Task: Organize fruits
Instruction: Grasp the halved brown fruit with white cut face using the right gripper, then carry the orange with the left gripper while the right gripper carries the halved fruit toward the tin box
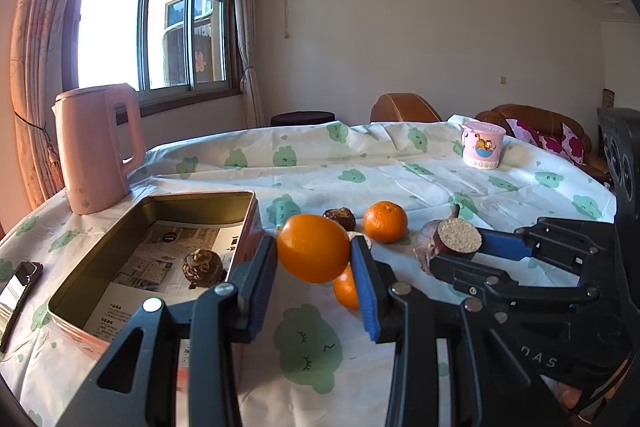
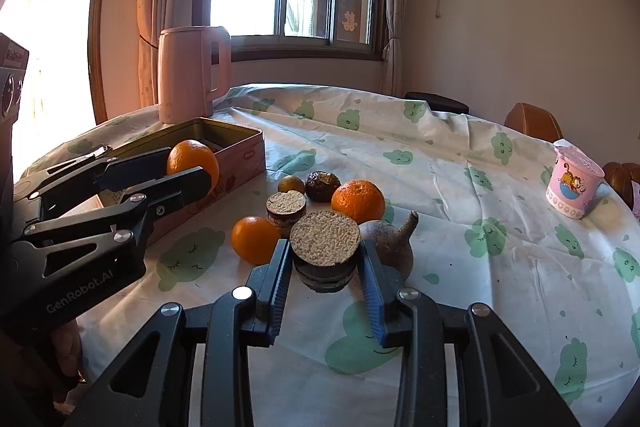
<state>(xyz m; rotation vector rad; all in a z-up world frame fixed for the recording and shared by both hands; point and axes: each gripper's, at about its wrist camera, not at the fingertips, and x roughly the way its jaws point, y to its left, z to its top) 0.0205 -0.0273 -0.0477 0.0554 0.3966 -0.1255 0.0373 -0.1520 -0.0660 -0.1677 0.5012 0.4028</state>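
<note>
The left gripper (image 1: 314,259), jaws clamped on an orange (image 1: 313,247), hangs just right of the open tin (image 1: 244,195), nearer it than the right gripper (image 2: 324,277), whose jaws grip a cut, flat-topped piece (image 2: 325,247) above the worktop (image 2: 460,187).

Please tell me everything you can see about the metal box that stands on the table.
The metal box is a rectangular tin with no lid on it, dull gold inside and pink outside with small printing on the side wall. It sits flat on the cloud-print tablecloth, in front of the pink kettle. Printed paper lines its floor, and one dark brown knobbly fruit lies on it. The left gripper holds an orange beside its right wall.
</note>
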